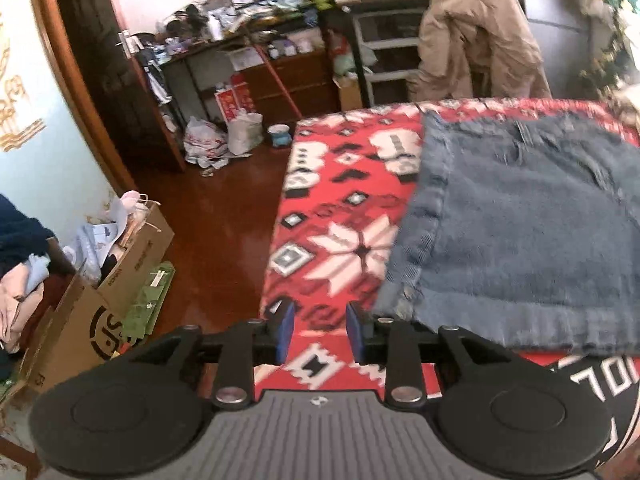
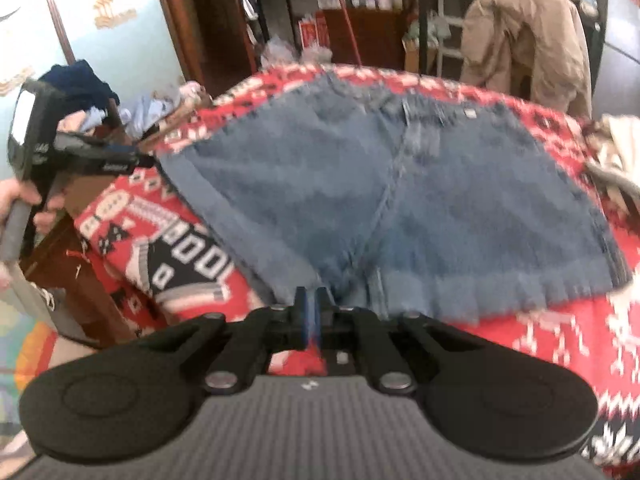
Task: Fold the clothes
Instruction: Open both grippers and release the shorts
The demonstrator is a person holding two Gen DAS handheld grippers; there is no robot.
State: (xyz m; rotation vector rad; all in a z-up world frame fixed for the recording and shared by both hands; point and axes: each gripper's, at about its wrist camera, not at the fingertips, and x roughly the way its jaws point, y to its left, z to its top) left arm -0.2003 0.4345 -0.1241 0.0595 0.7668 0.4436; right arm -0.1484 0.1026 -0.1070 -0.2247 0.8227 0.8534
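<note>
Showing denim shorts [image 2: 400, 208] whole, right view only

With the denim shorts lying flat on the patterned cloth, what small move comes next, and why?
Probably bring the open left tool onto the near left hem of the denim shorts: it is empty, beside that edge, and the shorts lie spread flat, still unfolded.

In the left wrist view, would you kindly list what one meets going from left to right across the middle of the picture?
Cardboard box → brown floor → red patterned blanket → denim shorts.
</note>
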